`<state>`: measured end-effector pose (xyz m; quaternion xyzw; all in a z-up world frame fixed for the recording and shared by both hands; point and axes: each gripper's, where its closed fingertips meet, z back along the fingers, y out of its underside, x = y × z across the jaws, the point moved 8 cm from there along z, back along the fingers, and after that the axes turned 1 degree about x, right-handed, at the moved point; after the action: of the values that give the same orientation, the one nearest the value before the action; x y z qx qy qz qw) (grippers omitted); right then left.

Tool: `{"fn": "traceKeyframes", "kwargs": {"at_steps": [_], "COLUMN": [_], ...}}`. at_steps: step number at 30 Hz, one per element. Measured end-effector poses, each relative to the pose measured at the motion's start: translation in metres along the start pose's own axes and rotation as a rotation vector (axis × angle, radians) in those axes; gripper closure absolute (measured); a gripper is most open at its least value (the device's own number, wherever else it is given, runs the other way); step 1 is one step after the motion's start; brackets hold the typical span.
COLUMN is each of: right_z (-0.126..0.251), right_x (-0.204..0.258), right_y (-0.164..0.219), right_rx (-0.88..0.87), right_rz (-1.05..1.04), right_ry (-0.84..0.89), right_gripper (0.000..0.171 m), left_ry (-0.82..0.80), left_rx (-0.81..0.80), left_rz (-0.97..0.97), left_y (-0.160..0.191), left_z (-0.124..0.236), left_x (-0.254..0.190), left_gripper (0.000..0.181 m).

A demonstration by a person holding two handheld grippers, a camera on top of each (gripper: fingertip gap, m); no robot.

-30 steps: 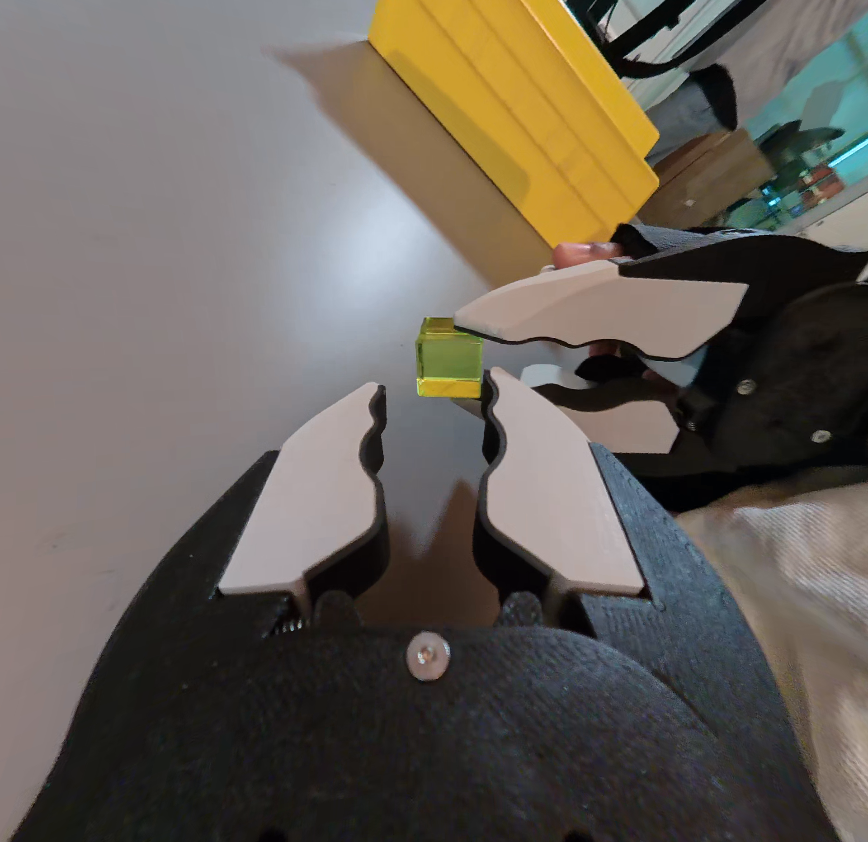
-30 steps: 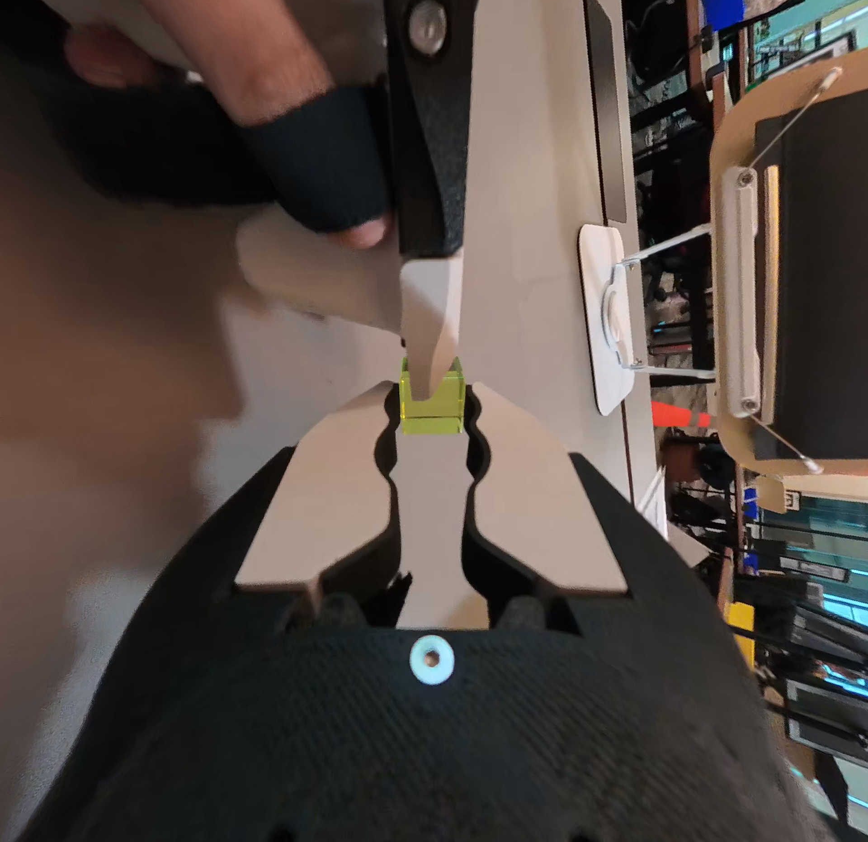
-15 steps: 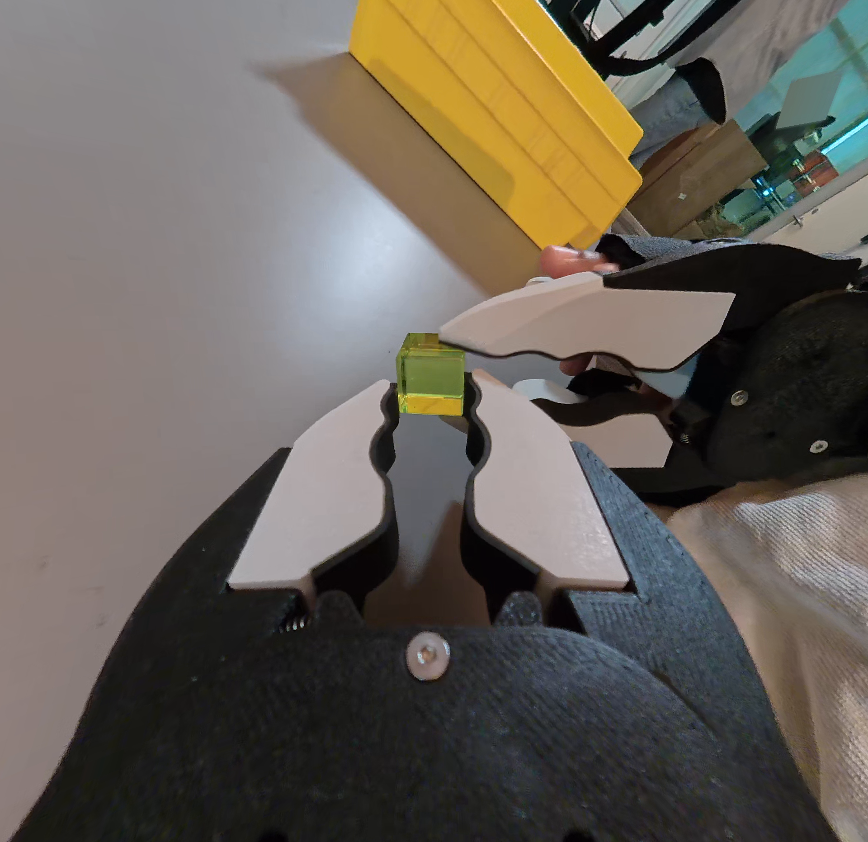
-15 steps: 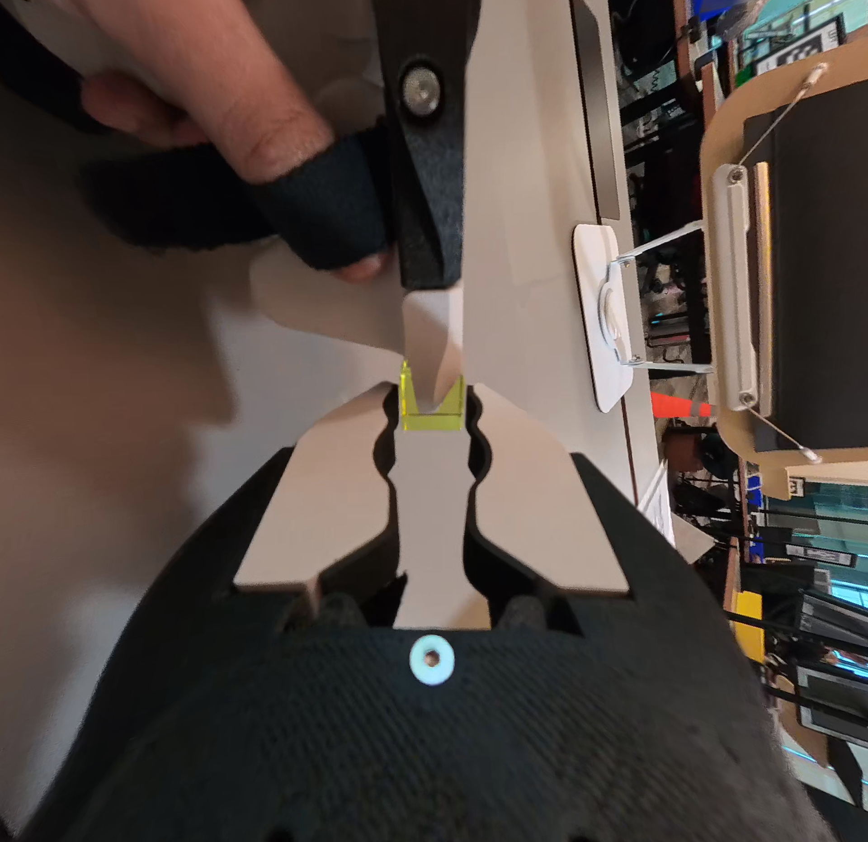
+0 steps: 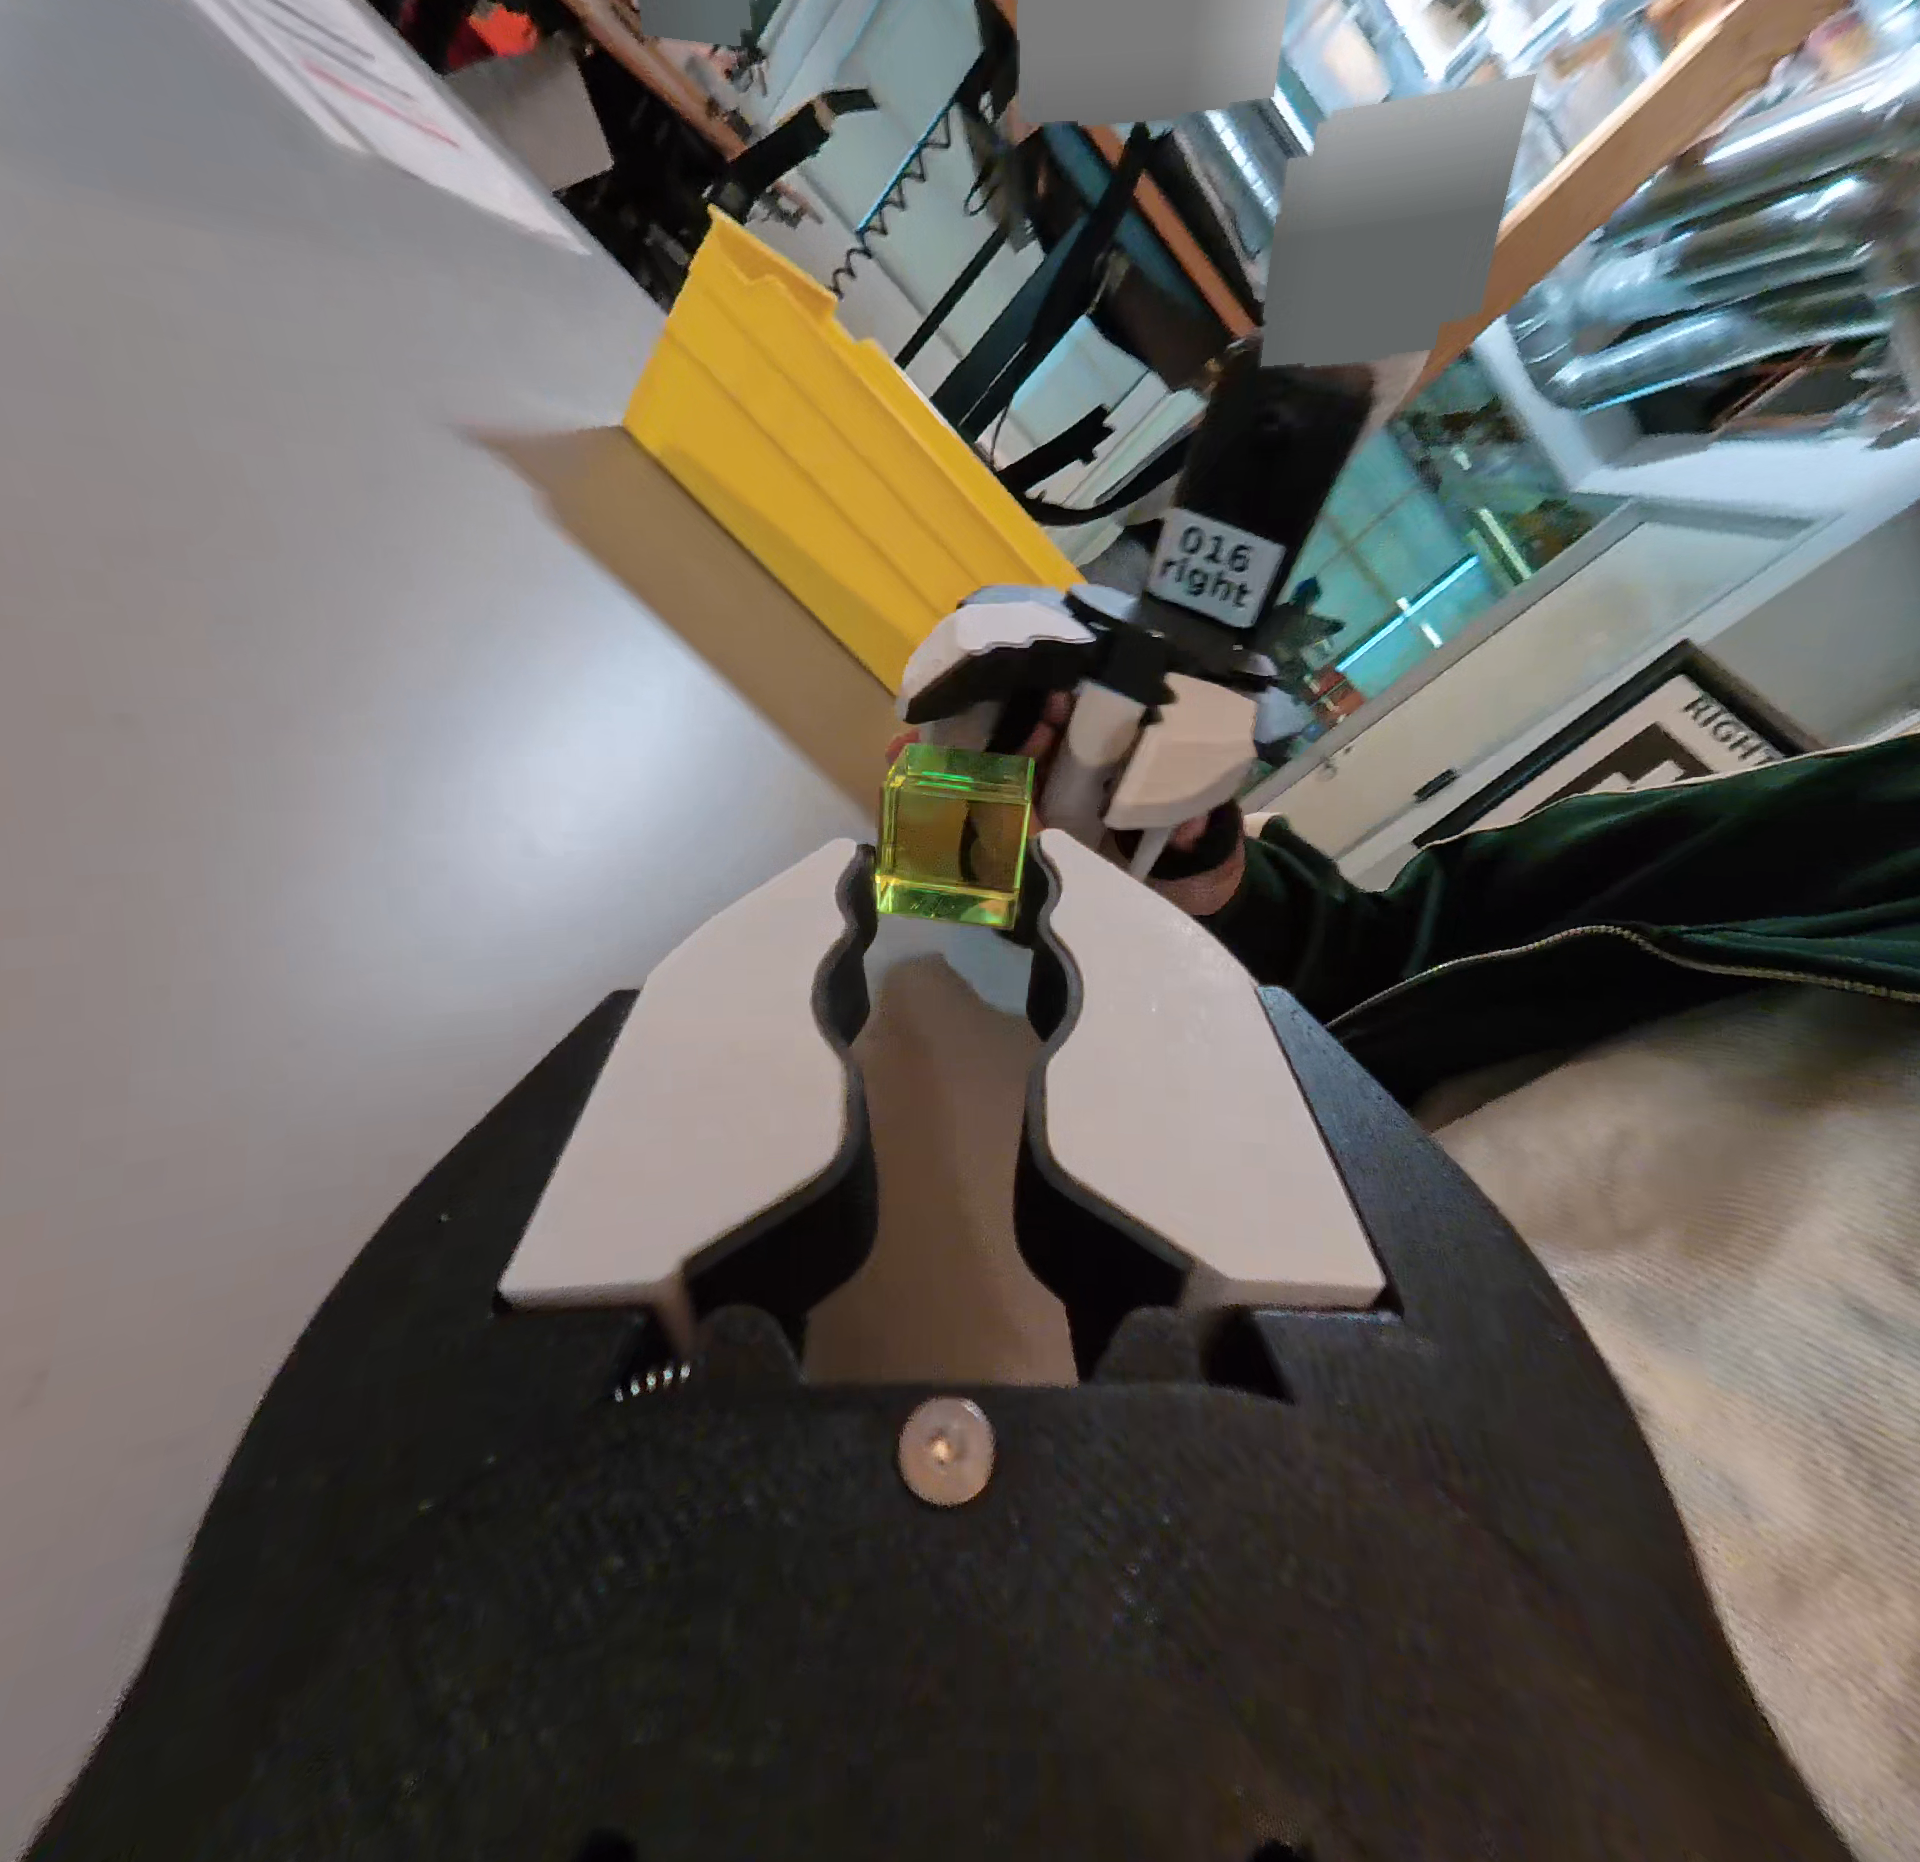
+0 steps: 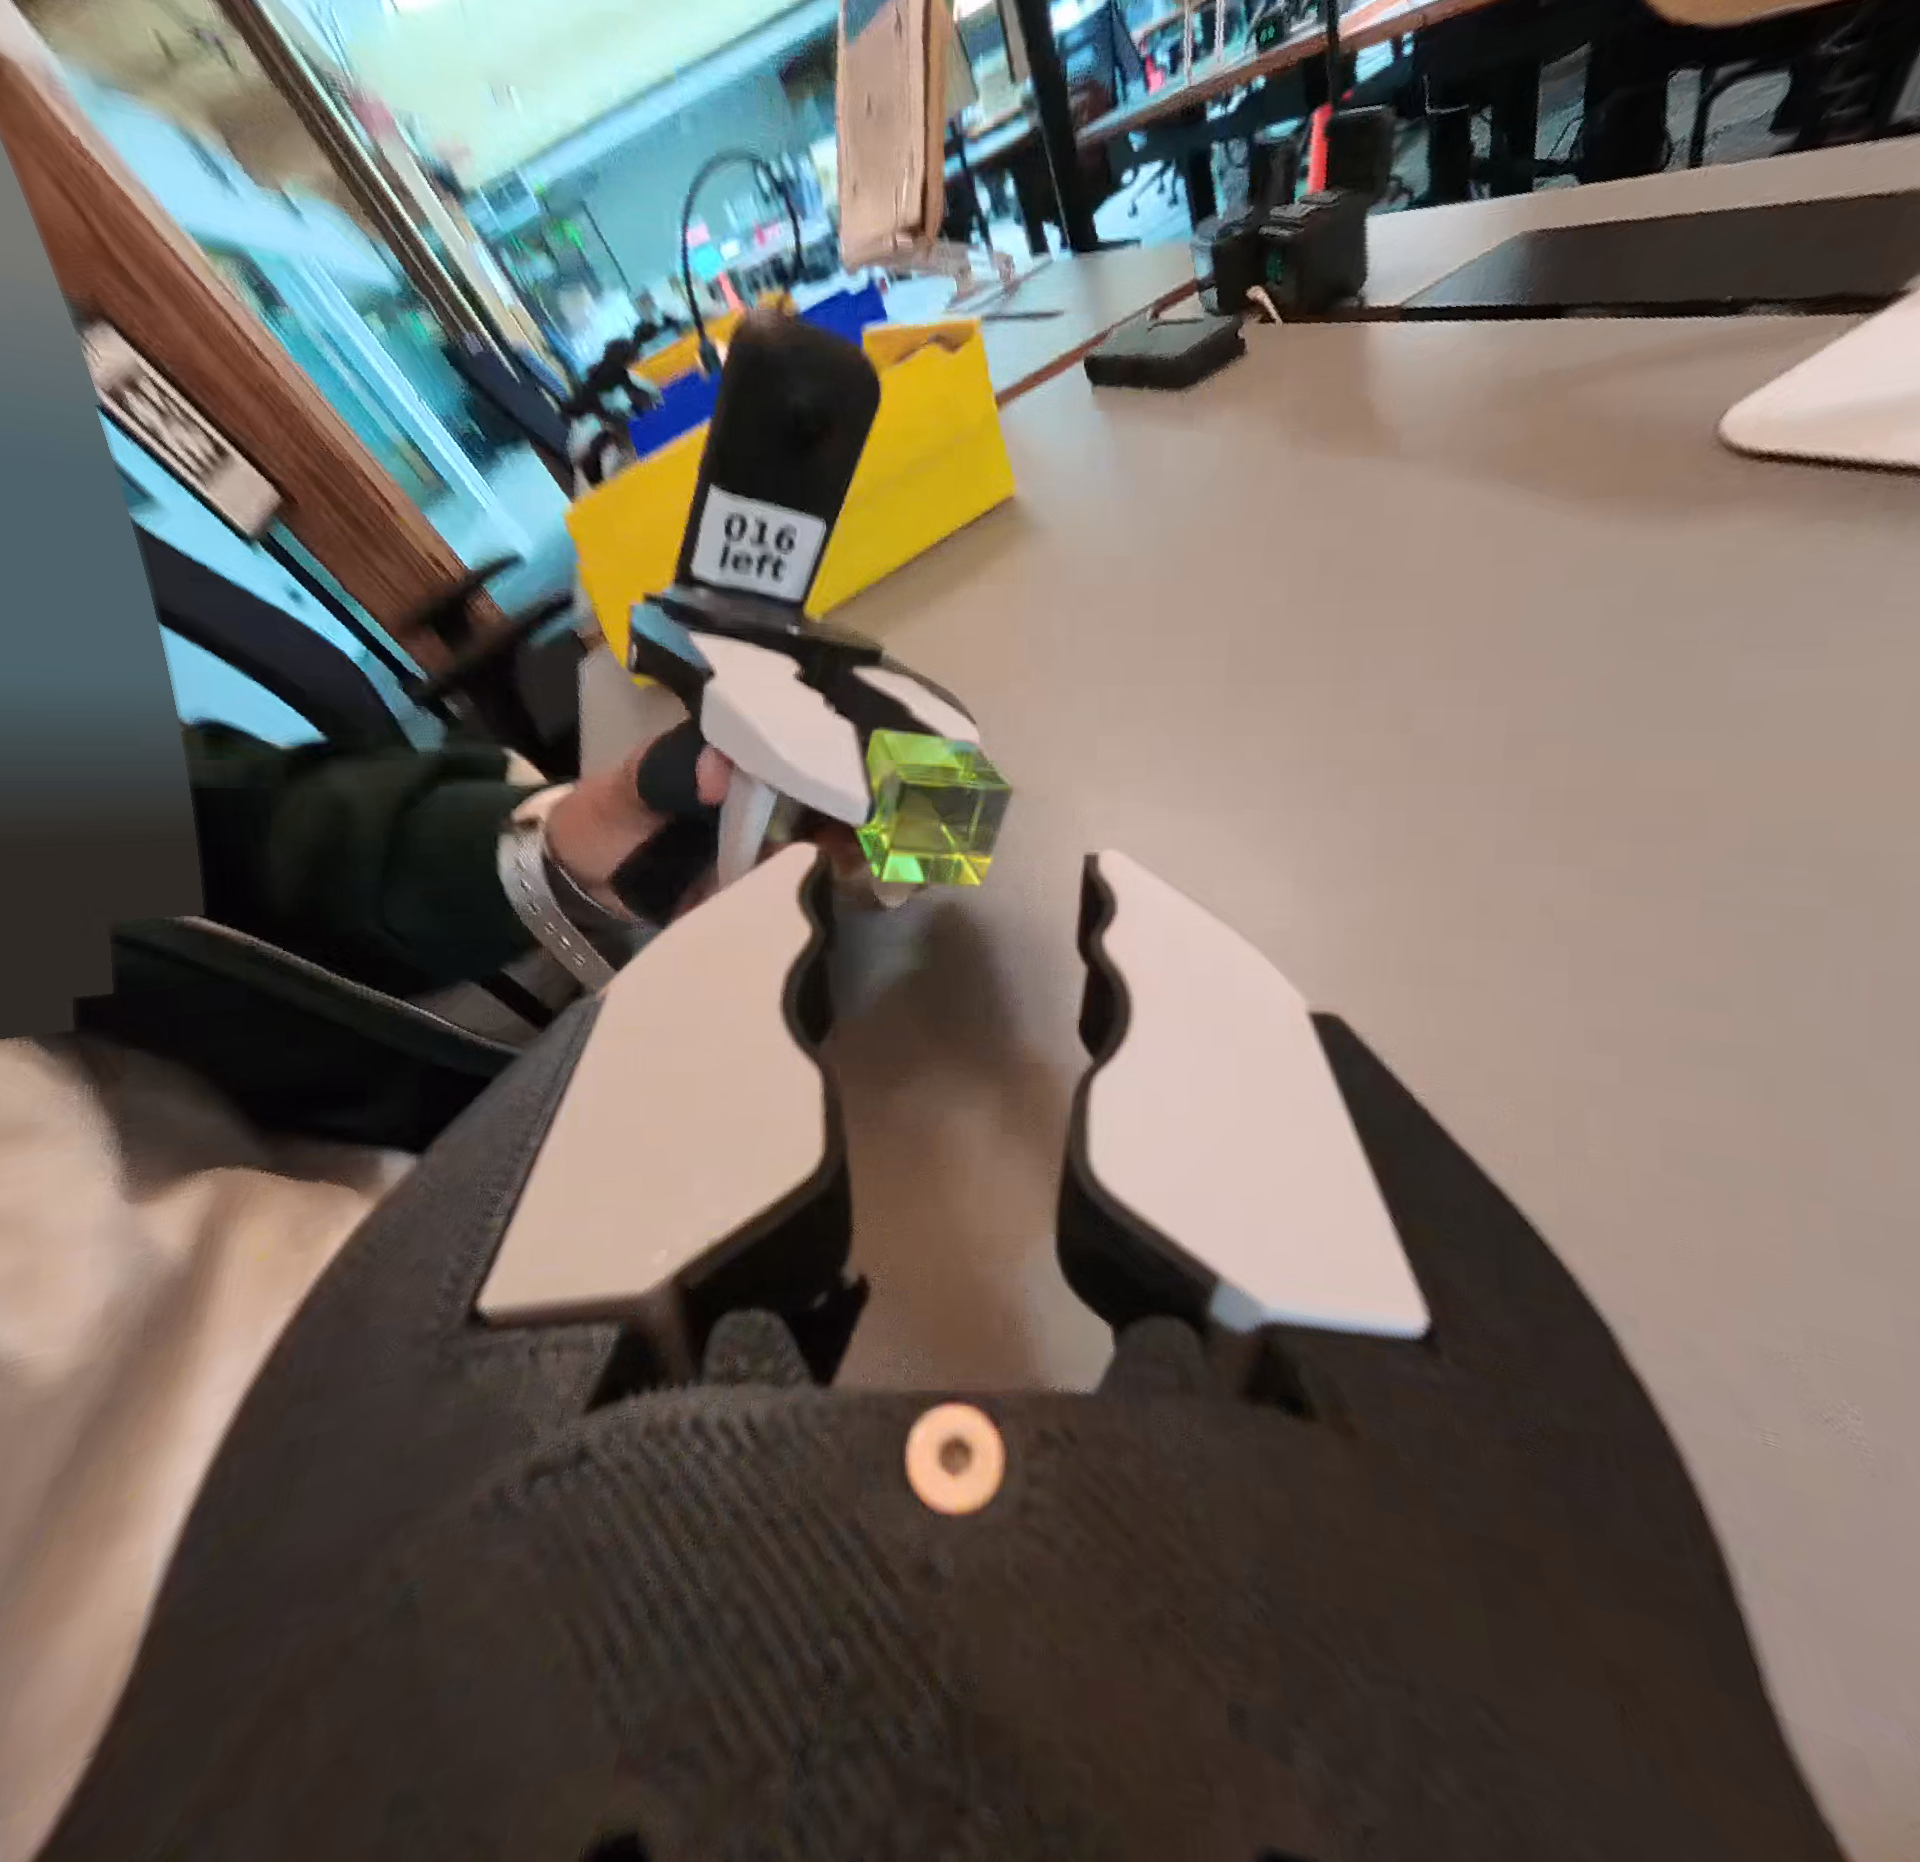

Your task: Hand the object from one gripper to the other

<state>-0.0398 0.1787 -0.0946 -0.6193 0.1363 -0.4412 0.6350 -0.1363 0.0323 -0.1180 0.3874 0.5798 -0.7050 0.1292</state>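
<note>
A small clear green cube [image 5: 951, 841] sits between the tips of my left gripper [image 5: 951, 862], which is shut on it and holds it above the grey table [image 5: 260, 669]. In the right wrist view the cube [image 6: 935, 804] shows at the tip of the left gripper [image 6: 831, 742], just beyond my right gripper [image 6: 951, 872]. The right gripper is open and empty, its fingertips a little short of the cube. In the left wrist view the right gripper [image 5: 1081, 711] shows behind the cube, apart from it, held by a gloved hand.
A yellow bin [image 5: 831, 462] stands on the table behind the grippers; it also shows in the right wrist view [image 6: 914, 441]. A paper sheet [image 5: 343, 77] lies far left. A black flat device [image 6: 1164, 352] and a white object [image 6: 1839, 410] lie on the table's far right. A dark green sleeve [image 5: 1558, 877] reaches in.
The right gripper has opened, let go of the cube and drawn back. The left gripper has closed on the cube and now holds it alone. Both grippers have turned.
</note>
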Motion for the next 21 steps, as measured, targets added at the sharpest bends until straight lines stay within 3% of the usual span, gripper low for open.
{"fn": "traceKeyframes", "kwargs": {"at_steps": [9,14,21], "right_z": [-0.009,-0.008,-0.007], "right_x": [0.009,0.01,0.01], "right_y": [0.003,0.003,0.002], "right_rx": [-0.092,-0.098,-0.091], "right_rz": [-0.176,-0.183,-0.214], "right_ry": [-0.182,-0.204,-0.222], "right_gripper": [0.128,0.145,0.145], "left_ry": [0.154,0.152,0.155], "left_rx": [-0.067,-0.04,-0.041], "left_rz": [0.017,-0.008,-0.015], "left_y": [0.002,0.006,0.006], "left_z": [-0.007,-0.012,-0.012], "left_x": [-0.013,-0.018,-0.02], "left_gripper": [0.156,0.156,0.156]}}
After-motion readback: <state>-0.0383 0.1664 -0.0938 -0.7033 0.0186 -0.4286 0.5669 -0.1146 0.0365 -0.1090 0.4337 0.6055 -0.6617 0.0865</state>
